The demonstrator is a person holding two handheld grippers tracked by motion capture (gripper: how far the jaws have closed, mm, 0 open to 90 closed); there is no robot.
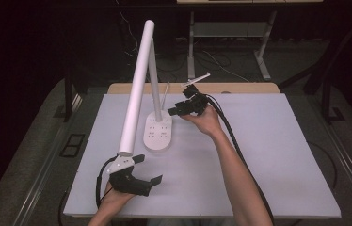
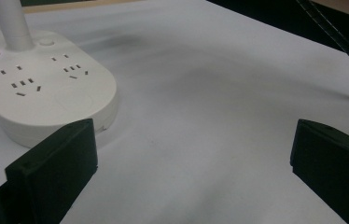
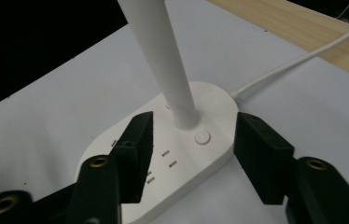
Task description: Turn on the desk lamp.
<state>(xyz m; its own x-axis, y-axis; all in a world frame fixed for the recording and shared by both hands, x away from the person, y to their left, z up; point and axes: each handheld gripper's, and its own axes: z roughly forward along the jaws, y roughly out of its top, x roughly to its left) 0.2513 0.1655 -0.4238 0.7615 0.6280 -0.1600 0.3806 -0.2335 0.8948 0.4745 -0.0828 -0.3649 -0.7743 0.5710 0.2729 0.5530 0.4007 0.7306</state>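
Left gripper [image 1: 147,173] low at the near-left of the white table [image 1: 277,155], jaws spread wide, nothing between them. White oval lamp base with sockets [image 1: 159,133] sits centre-left, its white tubular lamp arm [image 1: 135,89] leaning toward the near left. Right gripper [image 3: 191,149] jaws parted, hovering over the base's stem end, near a small round white button [image 3: 202,137].
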